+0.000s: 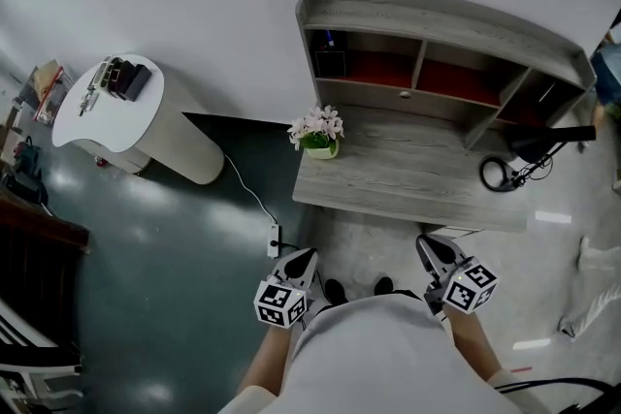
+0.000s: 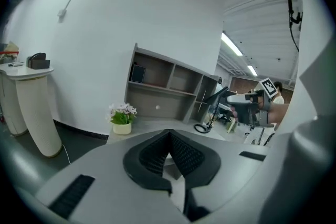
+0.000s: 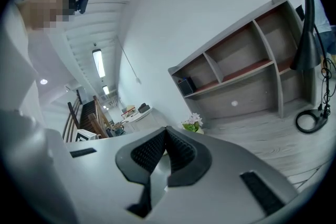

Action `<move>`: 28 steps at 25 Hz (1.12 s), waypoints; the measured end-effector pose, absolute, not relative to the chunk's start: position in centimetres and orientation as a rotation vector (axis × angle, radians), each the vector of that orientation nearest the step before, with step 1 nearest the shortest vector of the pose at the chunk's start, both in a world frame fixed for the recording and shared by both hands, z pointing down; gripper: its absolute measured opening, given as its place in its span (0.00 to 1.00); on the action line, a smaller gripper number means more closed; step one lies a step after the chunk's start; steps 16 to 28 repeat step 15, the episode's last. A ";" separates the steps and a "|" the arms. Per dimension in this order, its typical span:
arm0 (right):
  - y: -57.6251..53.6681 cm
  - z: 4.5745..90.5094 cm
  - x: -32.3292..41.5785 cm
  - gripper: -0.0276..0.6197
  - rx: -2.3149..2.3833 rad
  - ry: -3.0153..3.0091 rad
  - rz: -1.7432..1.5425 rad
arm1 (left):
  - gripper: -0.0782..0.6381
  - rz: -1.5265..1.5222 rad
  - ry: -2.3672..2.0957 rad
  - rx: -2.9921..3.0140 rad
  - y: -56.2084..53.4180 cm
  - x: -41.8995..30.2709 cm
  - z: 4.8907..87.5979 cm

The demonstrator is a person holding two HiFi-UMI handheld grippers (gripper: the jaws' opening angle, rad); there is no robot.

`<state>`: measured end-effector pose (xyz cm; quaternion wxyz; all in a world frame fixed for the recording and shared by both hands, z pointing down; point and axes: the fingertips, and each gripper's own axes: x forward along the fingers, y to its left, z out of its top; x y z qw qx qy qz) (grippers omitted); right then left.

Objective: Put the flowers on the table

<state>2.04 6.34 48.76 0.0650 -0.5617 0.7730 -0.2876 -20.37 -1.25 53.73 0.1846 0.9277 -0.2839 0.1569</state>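
Note:
A small pot of pale pink flowers [image 1: 317, 133] stands at the near left corner of the grey wooden desk [image 1: 417, 172]. The same flowers [image 2: 122, 118] show in the left gripper view, and the flowers [image 3: 193, 123] also appear in the right gripper view. My left gripper [image 1: 303, 258] hangs in front of the desk's left end, shut and empty. My right gripper [image 1: 431, 248] sits below the desk's front edge, also shut with nothing between its tips. Both grippers are well short of the pot.
The desk carries a shelf unit [image 1: 437, 53] at the back and a black desk lamp [image 1: 529, 155] on the right. A white round-topped stand [image 1: 126, 116] holds small items at the left. A white cable and power strip [image 1: 275, 238] lie on the dark floor.

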 end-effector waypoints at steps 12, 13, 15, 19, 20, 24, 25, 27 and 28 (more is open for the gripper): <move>4.9 48.4 1.7 0.07 -1.683 2.333 -0.860 | 0.12 0.425 -0.784 2.617 -2.6 -20.3 52.8; 4.8 48.4 1.6 0.07 -1.679 2.337 -0.860 | 0.12 0.427 -0.781 2.618 -2.6 -20.2 52.9; 4.5 48.5 1.5 0.07 -1.672 2.347 -0.859 | 0.12 0.430 -0.776 2.618 -2.6 -20.1 52.9; 4.5 48.5 1.5 0.07 -1.672 2.347 -0.859 | 0.12 0.430 -0.776 2.618 -2.6 -20.1 52.9; 4.5 48.5 1.5 0.07 -1.672 2.347 -0.859 | 0.12 0.430 -0.776 2.618 -2.6 -20.1 52.9; 4.5 48.5 1.5 0.07 -1.672 2.347 -0.859 | 0.12 0.430 -0.776 2.618 -2.6 -20.1 52.9; 4.5 48.5 1.5 0.07 -1.672 2.347 -0.859 | 0.12 0.430 -0.776 2.618 -2.6 -20.1 52.9; 4.5 48.5 1.5 0.07 -1.672 2.347 -0.859 | 0.12 0.430 -0.776 2.618 -2.6 -20.1 52.9; 4.5 48.5 1.5 0.07 -1.672 2.347 -0.859 | 0.12 0.430 -0.776 2.618 -2.6 -20.1 52.9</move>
